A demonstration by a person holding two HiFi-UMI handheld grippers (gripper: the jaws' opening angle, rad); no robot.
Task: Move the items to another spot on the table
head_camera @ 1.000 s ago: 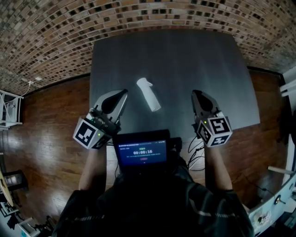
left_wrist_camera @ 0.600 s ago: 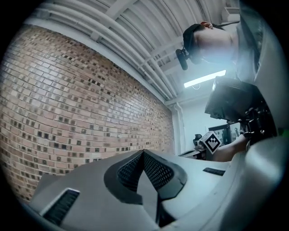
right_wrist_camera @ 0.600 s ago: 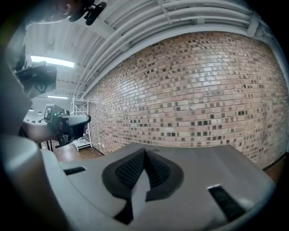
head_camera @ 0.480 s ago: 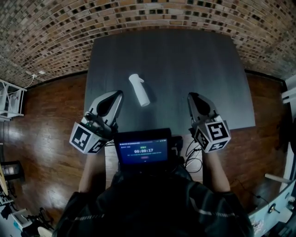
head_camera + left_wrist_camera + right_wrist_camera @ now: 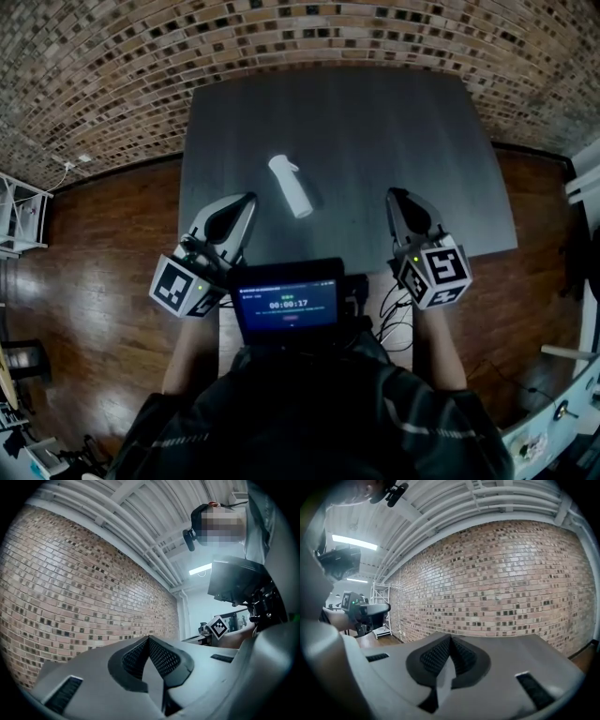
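A white spray bottle (image 5: 292, 186) lies on its side on the dark grey table (image 5: 394, 122), left of centre. My left gripper (image 5: 246, 201) hovers over the table's near left corner, just below and left of the bottle, jaws shut with nothing in them. My right gripper (image 5: 395, 195) hangs over the near right part of the table, well right of the bottle, also shut and empty. In the left gripper view the closed pads (image 5: 149, 656) point at the brick wall. In the right gripper view the closed pads (image 5: 450, 656) face the wall too; the bottle is out of both views.
A brick wall (image 5: 281, 37) runs behind the table. Wooden floor (image 5: 84, 272) surrounds it. A chest-mounted screen (image 5: 286, 302) sits between my arms at the near edge. White shelving (image 5: 19, 220) stands at the far left, and more equipment at the right edge (image 5: 586, 178).
Both grippers drew back toward me from the table and then held still. The bottle stays lying on the table; its shift in the picture comes from my head moving.
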